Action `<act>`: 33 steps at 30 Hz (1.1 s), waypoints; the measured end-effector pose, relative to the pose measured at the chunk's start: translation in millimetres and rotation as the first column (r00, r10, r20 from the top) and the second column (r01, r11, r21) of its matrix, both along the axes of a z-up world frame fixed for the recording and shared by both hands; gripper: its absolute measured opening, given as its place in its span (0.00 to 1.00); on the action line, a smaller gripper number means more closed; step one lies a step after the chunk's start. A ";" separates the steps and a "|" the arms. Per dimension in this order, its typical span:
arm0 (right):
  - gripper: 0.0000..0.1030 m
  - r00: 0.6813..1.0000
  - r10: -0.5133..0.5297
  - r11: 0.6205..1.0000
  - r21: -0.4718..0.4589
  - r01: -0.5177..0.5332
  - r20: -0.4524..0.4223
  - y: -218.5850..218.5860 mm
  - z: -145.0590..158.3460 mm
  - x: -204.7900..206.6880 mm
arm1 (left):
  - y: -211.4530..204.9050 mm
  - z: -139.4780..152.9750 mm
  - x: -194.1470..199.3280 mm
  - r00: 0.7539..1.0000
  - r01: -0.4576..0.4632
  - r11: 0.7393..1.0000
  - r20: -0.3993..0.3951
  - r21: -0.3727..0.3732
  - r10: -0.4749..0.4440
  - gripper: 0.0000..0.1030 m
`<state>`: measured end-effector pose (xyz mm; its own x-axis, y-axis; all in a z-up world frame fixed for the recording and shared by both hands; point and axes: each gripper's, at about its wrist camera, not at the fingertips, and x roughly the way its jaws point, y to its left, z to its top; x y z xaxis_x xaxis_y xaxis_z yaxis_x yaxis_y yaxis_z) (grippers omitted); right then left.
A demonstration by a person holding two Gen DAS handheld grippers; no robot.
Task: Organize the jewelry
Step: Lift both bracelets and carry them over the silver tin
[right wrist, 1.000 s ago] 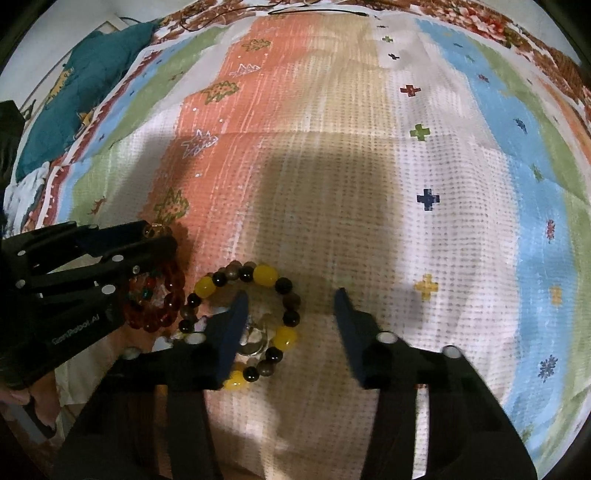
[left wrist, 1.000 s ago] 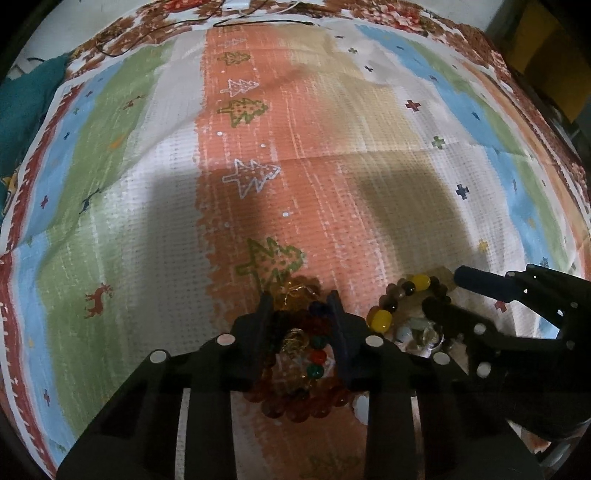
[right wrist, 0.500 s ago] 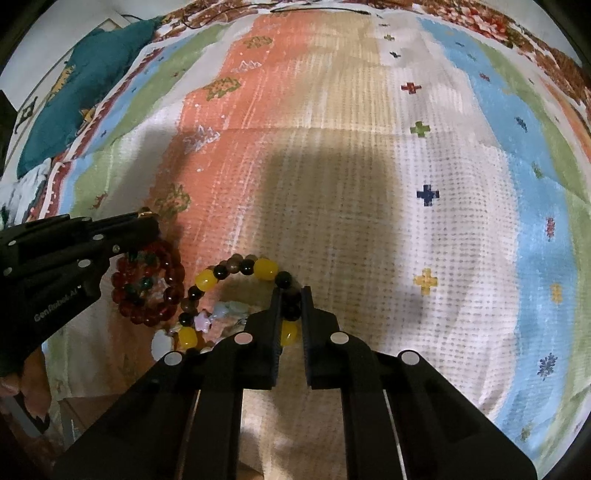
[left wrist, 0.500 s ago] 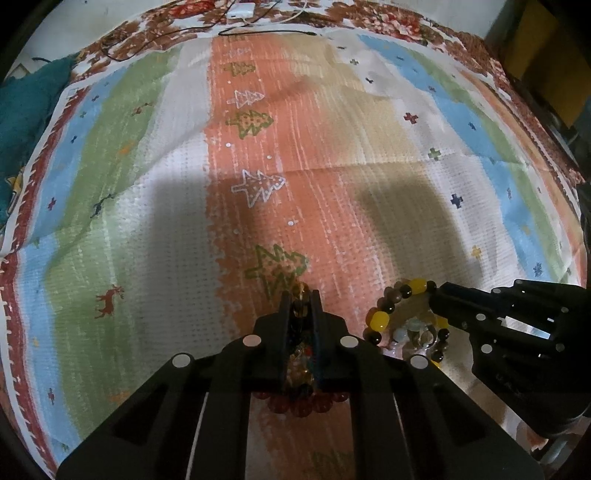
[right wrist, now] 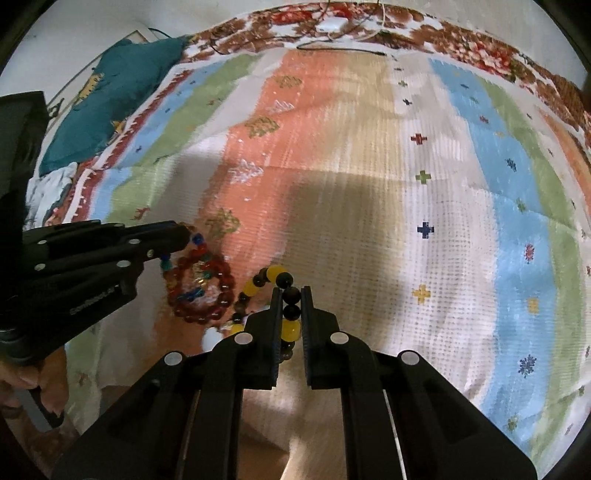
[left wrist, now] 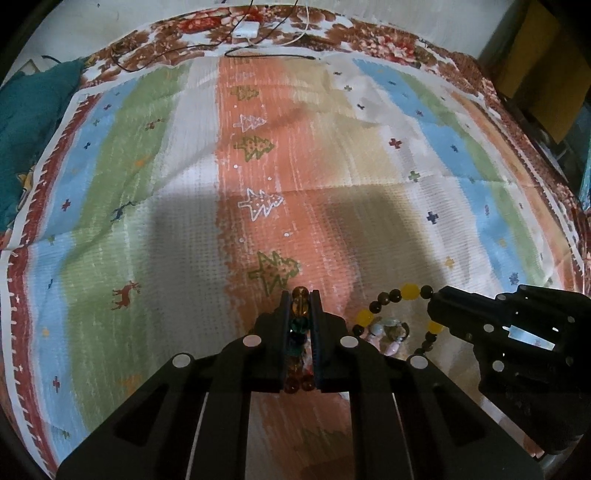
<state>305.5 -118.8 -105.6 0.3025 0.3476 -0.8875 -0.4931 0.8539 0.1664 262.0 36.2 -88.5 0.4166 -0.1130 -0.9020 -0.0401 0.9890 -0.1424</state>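
My left gripper [left wrist: 300, 297] is shut on a red-and-amber bead bracelet [left wrist: 300, 310], whose beads show between the fingers; the same bracelet [right wrist: 201, 291] hangs from that gripper [right wrist: 181, 234] in the right wrist view. My right gripper [right wrist: 290, 295] is shut on a yellow-and-black bead bracelet [right wrist: 275, 275]. In the left wrist view this bracelet [left wrist: 408, 291] hangs from the right gripper [left wrist: 436, 301] just above the cloth. Small pale jewelry pieces [left wrist: 388, 332] lie under it.
A striped Christmas-pattern cloth [left wrist: 332, 166] covers the surface. A teal cushion [right wrist: 122, 96] lies at the far left. A white charger with cables [left wrist: 247, 31] sits at the far edge. A yellow-brown box [left wrist: 554, 74] stands at the far right.
Both grippers went from open around their bracelets to shut on them. Both have since lifted slightly, and the bracelets rise off the cloth.
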 end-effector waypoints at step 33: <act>0.10 0.991 0.001 0.998 0.056 -0.008 0.132 -20.5 55.0 -60.2 | -8.4 54.7 -62.5 0.992 0.015 0.998 0.125 -0.056 -0.008 0.09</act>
<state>245.3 -139.2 -50.6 0.4138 0.3971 -0.8192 -0.5175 0.8429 0.1472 199.5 27.8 -33.8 0.5238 -0.1680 -0.8351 -0.0075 0.9794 -0.2018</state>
